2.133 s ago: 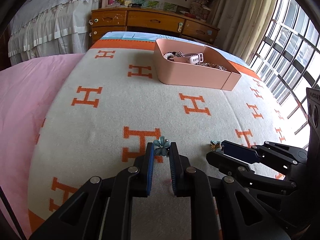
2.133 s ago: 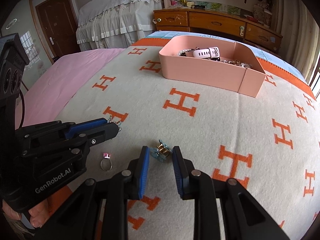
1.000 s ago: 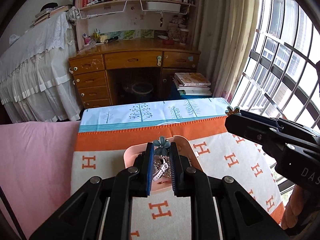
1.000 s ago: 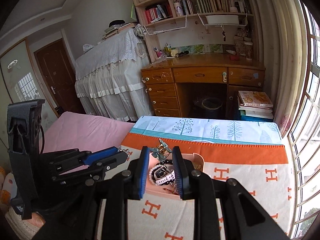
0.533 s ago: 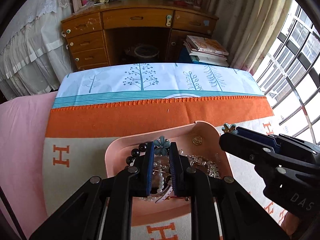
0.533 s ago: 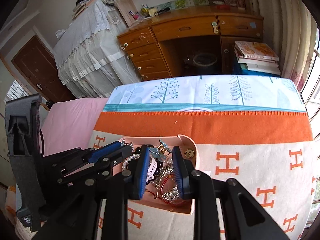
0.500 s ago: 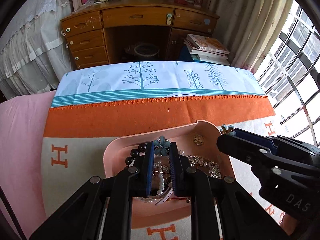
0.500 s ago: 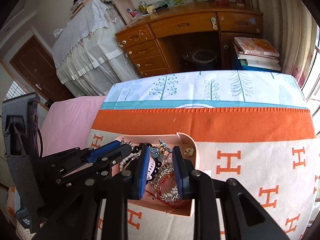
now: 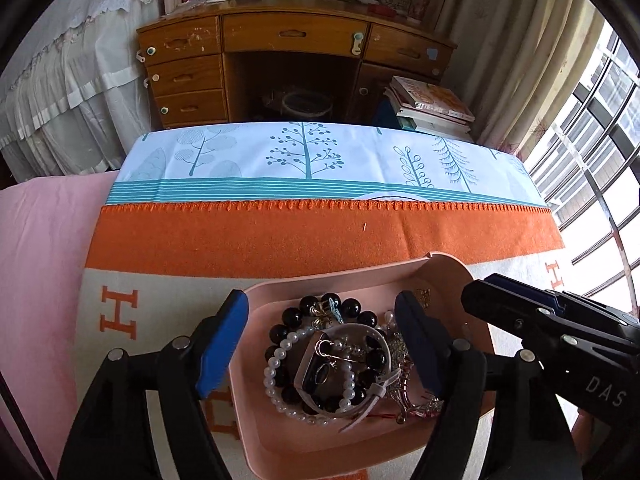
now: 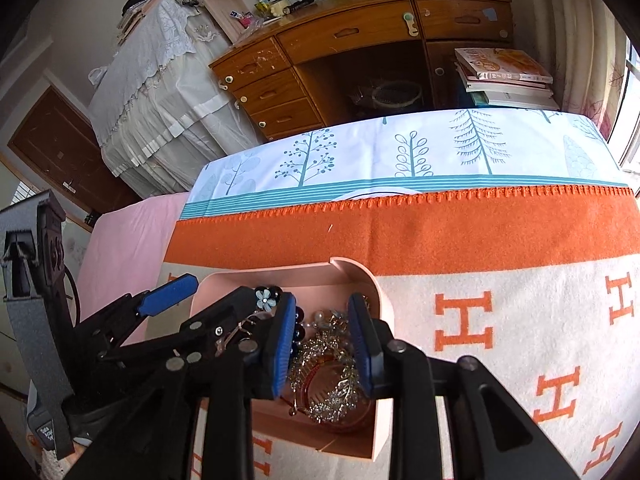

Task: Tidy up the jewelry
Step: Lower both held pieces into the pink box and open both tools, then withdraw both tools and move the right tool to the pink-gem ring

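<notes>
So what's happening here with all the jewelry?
A person holds a two-finger gripper in each hand over a pink tray of jewelry on a bed. The left gripper has just been opening its fingers, with nothing clamped between them; a blue flower piece shows by the jewelry below. The right gripper hovers beside it, and its grip is unclear.

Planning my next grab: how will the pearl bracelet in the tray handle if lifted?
The pearl bracelet is a beaded loop, so probably floppy. It lies tangled with the watch and black beads, so it may snag. Round pearls could slip.
</notes>
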Demonstrator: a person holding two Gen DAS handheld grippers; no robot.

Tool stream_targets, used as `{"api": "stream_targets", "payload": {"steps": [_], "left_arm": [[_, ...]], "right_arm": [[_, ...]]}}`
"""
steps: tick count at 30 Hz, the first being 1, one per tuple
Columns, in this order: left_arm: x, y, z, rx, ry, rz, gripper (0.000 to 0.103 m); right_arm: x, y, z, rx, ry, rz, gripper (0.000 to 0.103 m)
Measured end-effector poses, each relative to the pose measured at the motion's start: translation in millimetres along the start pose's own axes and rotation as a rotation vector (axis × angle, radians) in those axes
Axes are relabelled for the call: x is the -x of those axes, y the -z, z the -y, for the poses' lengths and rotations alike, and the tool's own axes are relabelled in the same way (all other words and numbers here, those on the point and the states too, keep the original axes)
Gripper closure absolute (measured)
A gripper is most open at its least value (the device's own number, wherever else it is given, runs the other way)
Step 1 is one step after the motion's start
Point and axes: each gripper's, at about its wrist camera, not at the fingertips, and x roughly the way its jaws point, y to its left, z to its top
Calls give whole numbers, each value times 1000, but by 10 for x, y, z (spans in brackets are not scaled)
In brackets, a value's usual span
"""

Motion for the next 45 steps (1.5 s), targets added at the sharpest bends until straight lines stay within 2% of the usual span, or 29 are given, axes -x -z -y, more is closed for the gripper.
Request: {"api": "stream_targets", "payload": {"steps": [7, 17, 22, 25, 30, 34, 41, 45], "left_arm": [[336, 132, 89, -58, -24, 56, 27], [826, 425, 41, -68, -9, 92, 25], [1110, 622, 48, -83, -8, 123, 14], [1281, 751, 68, -108, -10, 140, 14], [1526, 997, 46, -122, -14, 162, 13], [1689, 1182, -49, -100, -26, 188, 13], [1899, 1556, -300, -28, -51, 233, 13], [1959, 1787, -464, 15, -117, 278, 13]], "right_arm": [[207, 108, -90, 18, 6, 38, 75], [584, 341, -262, 26, 13, 89, 75], [806, 523, -381, 50, 60, 132, 75], [925, 643, -453, 63, 71, 146, 75], [1104, 876, -596, 90, 42, 173, 75], [1230, 1112, -766, 152, 21, 220, 75], [1228, 1503, -953, 223, 10, 201, 75], [1138, 1669, -1015, 246, 8, 185, 75]]}}
